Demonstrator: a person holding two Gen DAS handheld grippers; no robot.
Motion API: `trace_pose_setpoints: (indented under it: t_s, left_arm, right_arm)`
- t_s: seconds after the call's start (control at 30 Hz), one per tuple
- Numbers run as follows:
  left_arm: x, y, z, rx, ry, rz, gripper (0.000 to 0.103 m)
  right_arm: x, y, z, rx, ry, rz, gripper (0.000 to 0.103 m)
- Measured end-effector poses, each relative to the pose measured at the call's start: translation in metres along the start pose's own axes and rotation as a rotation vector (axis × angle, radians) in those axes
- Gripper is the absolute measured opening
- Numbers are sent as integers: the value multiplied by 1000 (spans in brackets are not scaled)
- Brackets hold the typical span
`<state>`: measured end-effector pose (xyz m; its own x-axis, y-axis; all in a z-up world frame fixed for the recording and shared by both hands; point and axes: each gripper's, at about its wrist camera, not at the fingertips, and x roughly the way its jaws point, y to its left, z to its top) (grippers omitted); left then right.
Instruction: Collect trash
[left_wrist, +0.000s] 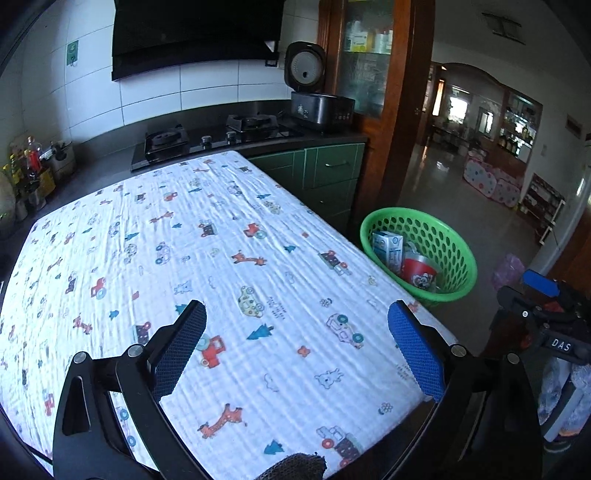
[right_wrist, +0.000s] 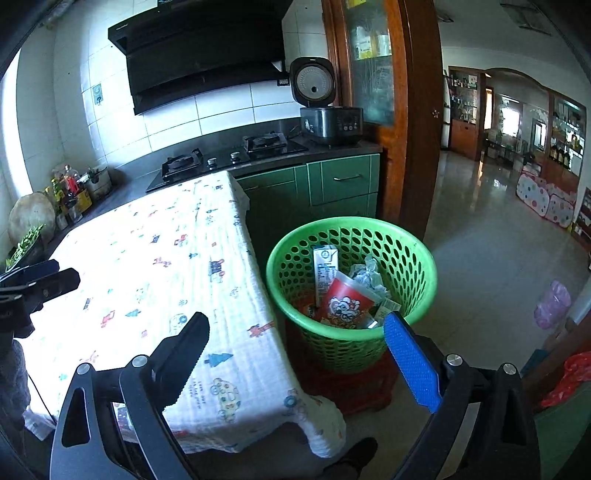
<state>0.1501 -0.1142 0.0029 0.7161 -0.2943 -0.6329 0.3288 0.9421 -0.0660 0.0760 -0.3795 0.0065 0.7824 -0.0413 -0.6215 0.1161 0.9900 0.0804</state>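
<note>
A green perforated basket (right_wrist: 417, 266) stands on a red stool beside the table's right edge; it also shows in the left wrist view (left_wrist: 458, 251). It holds a white milk carton (right_wrist: 325, 266), a red printed cup (right_wrist: 345, 302) and crumpled paper (right_wrist: 367, 275). My left gripper (left_wrist: 297, 317) is open and empty above the cloth-covered table (left_wrist: 221, 258). My right gripper (right_wrist: 295, 325) is open and empty, over the table's right edge and the basket's near rim. The right gripper shows in the left view (left_wrist: 546, 306), the left gripper in the right view (right_wrist: 37, 284).
A kitchen counter with a gas hob (left_wrist: 214, 136) and an open rice cooker (left_wrist: 317, 99) runs behind the table. Bottles and jars (left_wrist: 29, 170) stand at the left. Green cabinets (right_wrist: 343, 184) and a wooden door frame (right_wrist: 417, 129) lie beyond the basket.
</note>
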Motion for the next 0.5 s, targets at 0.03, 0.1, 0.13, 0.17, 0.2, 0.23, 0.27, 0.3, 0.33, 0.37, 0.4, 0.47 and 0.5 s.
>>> trace_pose_setpoints:
  t_s: [0.03, 0.1, 0.13, 0.17, 0.2, 0.23, 0.27, 0.3, 0.33, 0.37, 0.4, 0.47, 0.5]
  left_arm:
    - [-3, 3, -2, 0, -7, 11, 97]
    - [-6, 6, -4, -3, -18, 24, 97]
    - [-8, 9, -6, -3, -25, 33, 98]
    - [-10, 11, -8, -3, -31, 45, 98]
    - [-12, 12, -9, -1, -35, 53, 98]
    - [-13, 13, -11, 0, -37, 60, 98]
    - [-14, 14, -13, -1, -38, 61, 98]
    - [-15, 16, -15, -1, -41, 64, 98]
    - [-17, 18, -17, 0, -48, 73, 98]
    - [-18, 17, -18, -1, -53, 80, 98]
    - [-19, 19, -20, -3, -56, 82, 98]
    - [-20, 21, -22, -8, -54, 79, 98]
    - [-20, 21, -22, -9, -55, 80, 98]
  right_arm:
    - [-1, 2, -1, 1, -1, 3, 92]
    - [-3, 6, -1, -2, -4, 0, 92]
    - [-4, 8, -2, -6, -7, -5, 92]
    - [-5, 10, -2, -11, -9, -8, 92]
    - [-6, 12, -2, -14, -9, -9, 92]
    - [-6, 14, -3, -18, -7, -9, 92]
    - [-6, 16, -3, -19, -5, -12, 92]
    - [-5, 17, -3, -19, -3, -13, 92]
    - [-4, 19, -4, -20, -2, -11, 92]
    - [-4, 20, -4, -20, -2, -12, 92]
    - [-5, 20, -5, -18, -1, -14, 92]
    - [-4, 21, -5, -14, 2, -10, 92]
    - [-4, 22, -6, -15, 4, -9, 92]
